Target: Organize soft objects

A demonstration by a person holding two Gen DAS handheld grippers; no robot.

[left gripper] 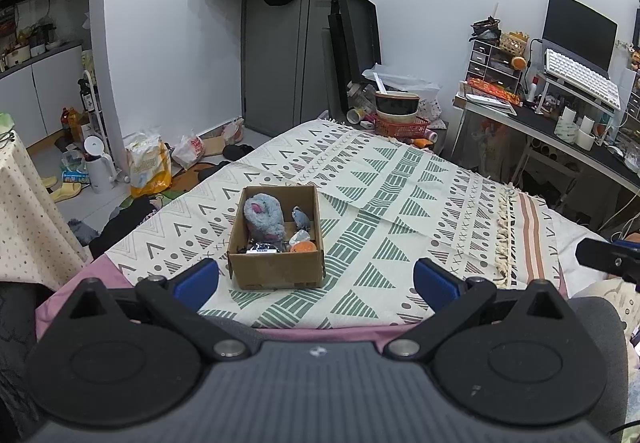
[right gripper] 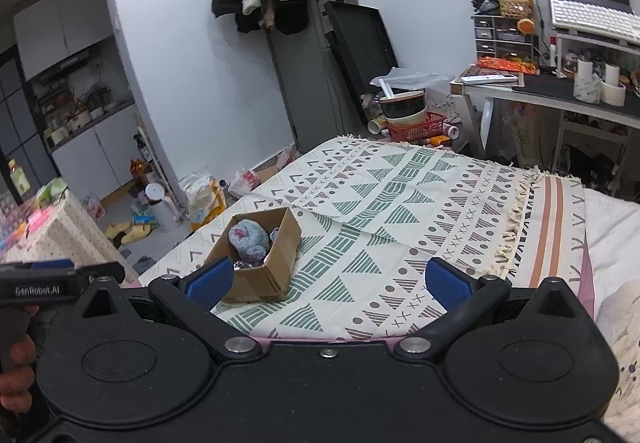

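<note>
An open cardboard box (left gripper: 276, 269) stands on the patterned blanket (left gripper: 384, 179) on the bed. Inside lie a grey fluffy plush (left gripper: 263, 217), a small grey toy (left gripper: 301, 218), an orange ball (left gripper: 304, 247) and a dark item. My left gripper (left gripper: 316, 281) is open and empty, just in front of the box. In the right wrist view the box (right gripper: 260, 263) sits at the left with the plush (right gripper: 249, 239) inside. My right gripper (right gripper: 326, 281) is open and empty, to the right of the box and nearer than it.
A desk (left gripper: 560, 127) with laptop and keyboard stands at the right. A red basket with bowls (left gripper: 400, 119) sits past the bed's far end. Bags and bottles litter the floor (left gripper: 148, 167) at the left. A dotted cloth table (right gripper: 60, 231) stands at the left.
</note>
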